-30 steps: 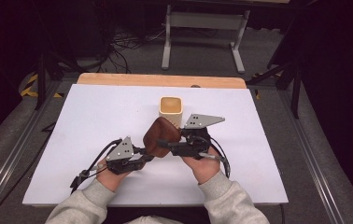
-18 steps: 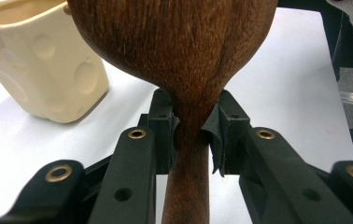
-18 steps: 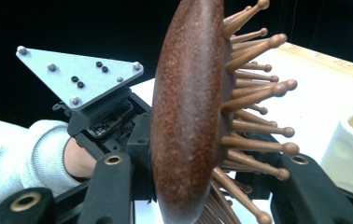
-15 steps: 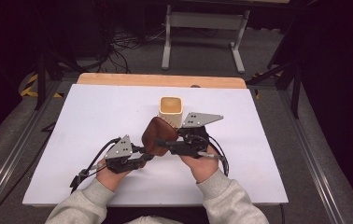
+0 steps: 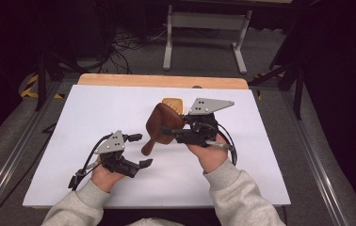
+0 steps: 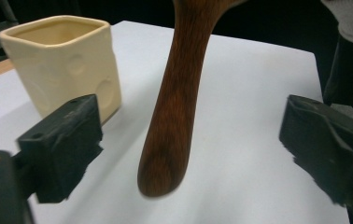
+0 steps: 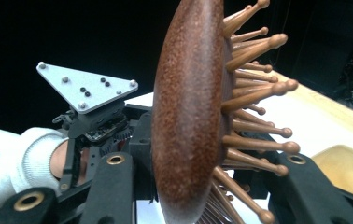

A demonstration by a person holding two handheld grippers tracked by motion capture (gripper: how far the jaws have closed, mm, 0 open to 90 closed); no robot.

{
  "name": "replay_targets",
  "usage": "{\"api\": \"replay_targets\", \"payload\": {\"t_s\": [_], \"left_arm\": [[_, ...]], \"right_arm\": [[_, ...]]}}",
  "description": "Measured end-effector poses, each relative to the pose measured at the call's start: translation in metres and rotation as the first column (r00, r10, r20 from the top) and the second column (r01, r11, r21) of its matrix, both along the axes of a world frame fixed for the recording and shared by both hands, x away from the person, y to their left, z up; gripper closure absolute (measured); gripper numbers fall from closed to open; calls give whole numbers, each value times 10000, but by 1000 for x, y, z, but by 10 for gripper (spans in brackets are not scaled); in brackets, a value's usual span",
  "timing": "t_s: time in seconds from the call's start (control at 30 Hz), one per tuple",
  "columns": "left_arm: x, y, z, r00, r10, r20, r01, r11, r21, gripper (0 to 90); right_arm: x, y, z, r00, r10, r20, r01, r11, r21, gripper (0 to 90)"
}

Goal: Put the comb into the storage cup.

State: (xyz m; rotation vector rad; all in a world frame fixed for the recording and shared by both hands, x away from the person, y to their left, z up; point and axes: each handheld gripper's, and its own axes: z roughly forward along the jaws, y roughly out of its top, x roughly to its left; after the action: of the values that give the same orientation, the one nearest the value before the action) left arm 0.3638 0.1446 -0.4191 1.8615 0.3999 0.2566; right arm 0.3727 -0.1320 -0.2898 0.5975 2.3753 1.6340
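The bench (image 5: pixel 96 113) was white on top, with a strip of bare wood along its far edge. One small cream cup (image 5: pixel 173 104) stood on it, near the far middle.

The dark brown wooden hairbrush (image 5: pixel 163 123) with an oval head and wooden round-tipped pins (image 7: pixel 254 95) hung tilted above the white bench (image 5: pixel 72 122), its head raised and its rounded handle end (image 6: pixel 163 172) sloping down, clear of the surface. Its head stood on edge, pins facing sideways, just beside the cream square ceramic cup (image 6: pixel 67 60).
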Motion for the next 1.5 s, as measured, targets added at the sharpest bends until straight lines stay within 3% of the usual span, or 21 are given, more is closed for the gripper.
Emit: {"api": "replay_targets", "payload": {"t_s": [0.17, 0.67, 1.27, 1.5], "left_arm": [[0, 11, 1, 9998, 124, -139, -123, 9999, 24, 8], [-2, 44, 1, 9971, 718, -261, -716, 9974, 109, 1], [-5, 64, -3, 9936, 1101, -235, -1101, 9939, -4, 0], [-5, 66, -4, 9932, 1126, -287, -1127, 9936, -12, 0]], "right_arm": [[7, -1, 15, 9998, -57, 187, 61, 9997, -236, 575], [36, -8, 51, 9967, -613, 539, 626, 9978, -223, 569], [73, -12, 60, 9836, -1631, 769, 1652, 9860, -211, 567], [84, -13, 63, 9708, -2159, 1046, 2204, 9748, -336, 565]]}}
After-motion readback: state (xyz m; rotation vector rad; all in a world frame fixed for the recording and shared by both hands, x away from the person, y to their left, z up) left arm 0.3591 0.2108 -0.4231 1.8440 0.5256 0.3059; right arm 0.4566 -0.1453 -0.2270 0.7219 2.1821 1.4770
